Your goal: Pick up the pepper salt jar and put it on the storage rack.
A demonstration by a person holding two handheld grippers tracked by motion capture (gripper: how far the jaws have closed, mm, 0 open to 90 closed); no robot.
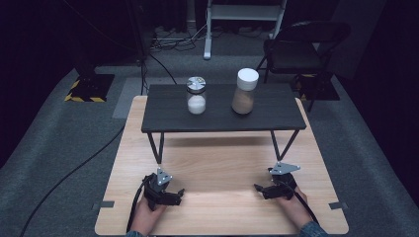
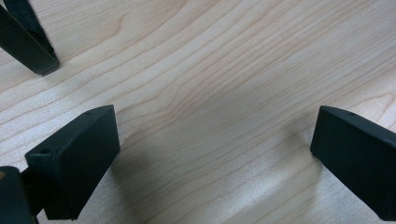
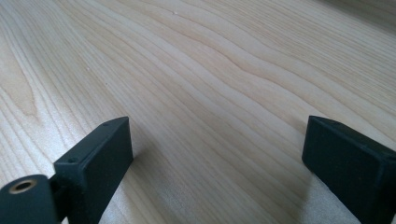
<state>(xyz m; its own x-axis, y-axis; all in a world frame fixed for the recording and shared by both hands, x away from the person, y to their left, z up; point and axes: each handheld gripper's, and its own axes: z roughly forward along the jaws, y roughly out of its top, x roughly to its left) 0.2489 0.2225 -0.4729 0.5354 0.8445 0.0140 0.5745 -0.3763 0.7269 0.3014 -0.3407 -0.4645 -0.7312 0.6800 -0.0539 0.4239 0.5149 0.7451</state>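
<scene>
1. The left gripper (image 1: 170, 193) rests on the light wooden table (image 1: 217, 163) at about 7 o'clock, a hand (image 1: 146, 213) around it. Its jaws stand spread wide with nothing between them; the left gripper view looks down on bare wood grain between the two black pads, with a foot of the shelf's leg (image 2: 28, 42) at about 10 o'clock. It looks parked in a ready pose, low and open, so it can lift straight toward the shelf.

2. A small dark raised shelf (image 1: 269, 116) on black hairpin legs stands at the table's far side, around 12 o'clock. It puts the jars at a height where a gripper can come in level.

3. On the shelf, left of centre, stands a glass jar of white powder (image 1: 196, 96) with a silver lid, upright. It sits well apart from the left gripper, which is the nearer one to it.

4. Just to its right stands a taller jar of tan powder (image 1: 244, 92) with a white lid, also upright. The two jars are near each other but not touching, leaving room for jaws around either.

5. The right gripper (image 1: 269, 190) lies at about 5 o'clock, held by the other hand (image 1: 296, 207). Its jaws are likewise spread and empty over bare wood, mirroring the left.
</scene>
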